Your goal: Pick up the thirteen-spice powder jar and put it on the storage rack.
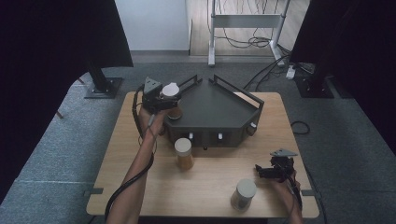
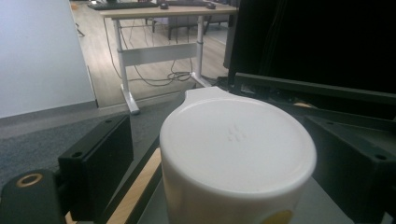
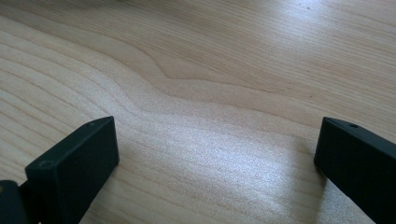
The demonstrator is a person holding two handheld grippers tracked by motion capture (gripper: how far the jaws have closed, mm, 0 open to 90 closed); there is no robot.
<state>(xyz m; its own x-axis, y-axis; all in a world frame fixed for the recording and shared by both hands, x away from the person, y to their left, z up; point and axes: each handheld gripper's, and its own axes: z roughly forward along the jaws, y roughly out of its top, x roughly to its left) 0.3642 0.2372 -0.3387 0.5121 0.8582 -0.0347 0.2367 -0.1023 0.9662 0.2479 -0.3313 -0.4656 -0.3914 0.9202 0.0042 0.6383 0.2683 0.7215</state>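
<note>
From the high view, my left tongs [image 1: 164, 99] sit around a white-lidded jar [image 1: 171, 91] at the near-left corner of the dark angular tray [image 1: 219, 107], while two more jars wait on the pale wooden counter [image 1: 210, 182] and the right tongs [image 1: 267, 171] rest wide by the near-right edge. In the left gripper view, the smooth, round matte lid [image 2: 238, 140] stands between spread black jaws, with a gap on the left, so I'd back straight off without nudging it. The right gripper view shows wide jaws over bare grained wood.
</note>
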